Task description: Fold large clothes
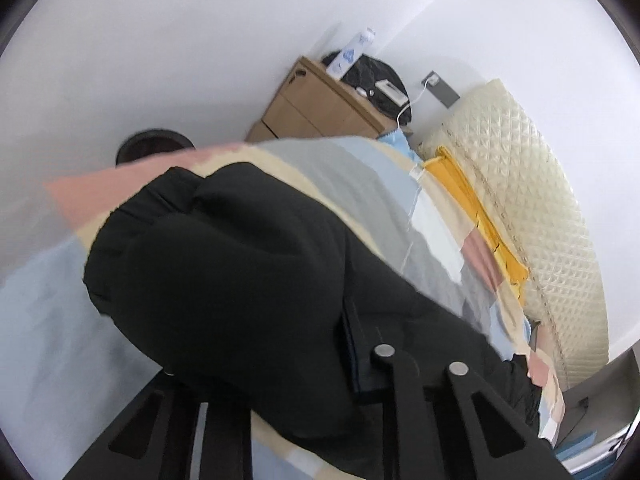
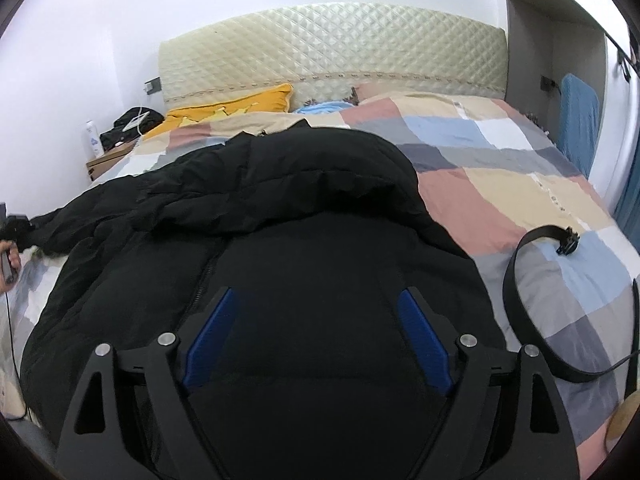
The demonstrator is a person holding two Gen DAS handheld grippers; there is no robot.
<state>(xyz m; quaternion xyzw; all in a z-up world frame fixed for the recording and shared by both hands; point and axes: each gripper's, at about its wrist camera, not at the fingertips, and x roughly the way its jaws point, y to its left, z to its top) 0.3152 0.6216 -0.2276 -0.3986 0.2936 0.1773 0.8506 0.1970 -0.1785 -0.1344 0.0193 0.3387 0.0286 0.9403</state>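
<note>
Black and puffy, the jacket (image 2: 248,216) lies spread across the bed (image 2: 500,168) on its patchwork quilt, zip side up, one sleeve (image 1: 224,264) trailing toward the left edge. Left gripper (image 1: 384,360) has its jaws clenched on that sleeve's fabric. Right gripper (image 2: 316,336) hangs over the jacket's body with jaws released, blue pads clear of the cloth. No fold shows yet, so I judge the work barely begun: sleeves and body all remain. A belt (image 2: 516,304) lies beside it.
</note>
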